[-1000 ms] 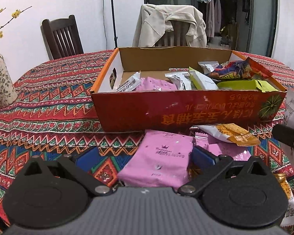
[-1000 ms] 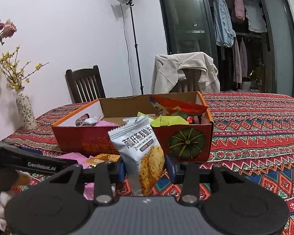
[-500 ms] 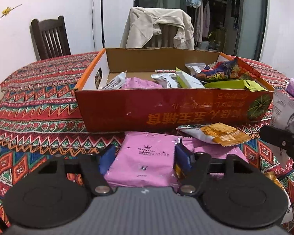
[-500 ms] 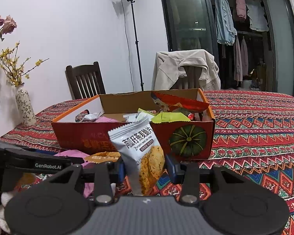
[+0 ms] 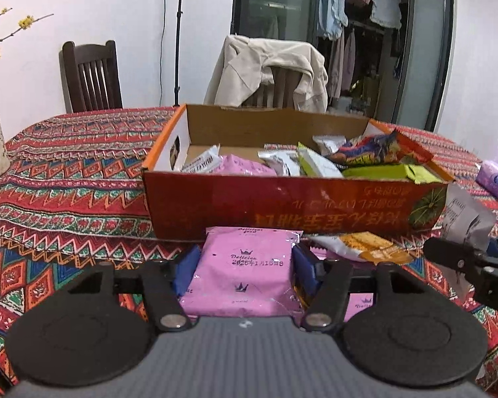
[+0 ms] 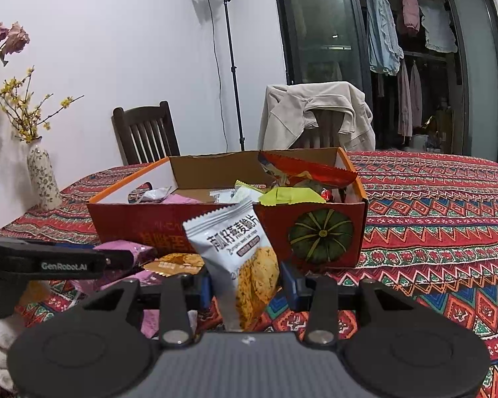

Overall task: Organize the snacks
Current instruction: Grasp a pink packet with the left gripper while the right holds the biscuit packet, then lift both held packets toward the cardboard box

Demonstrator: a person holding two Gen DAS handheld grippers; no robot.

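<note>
An open red and orange cardboard box [image 5: 282,209] holding several snack packets stands on the patterned tablecloth. My left gripper [image 5: 245,265] is shut on a pink snack packet [image 5: 242,295] just in front of the box, with both blue pads against the packet's sides. In the right wrist view my right gripper [image 6: 247,285] is shut on a white cracker packet [image 6: 235,242], held upright before the box's [image 6: 132,222] pumpkin corner. That white packet [image 5: 464,212] also shows at the right edge of the left wrist view.
On the cloth by the box lie an orange cracker packet [image 5: 365,248] and another pink packet [image 5: 365,305]. A flowered vase [image 6: 43,179] stands at the far left and a purple tissue pack [image 5: 496,179] at the right. Two chairs stand behind the table, one draped with a jacket [image 6: 315,112].
My left gripper's jaws came in from wide open and closed on the pink packet, and its view tilted up a little. The right gripper and its white packet have not moved.
</note>
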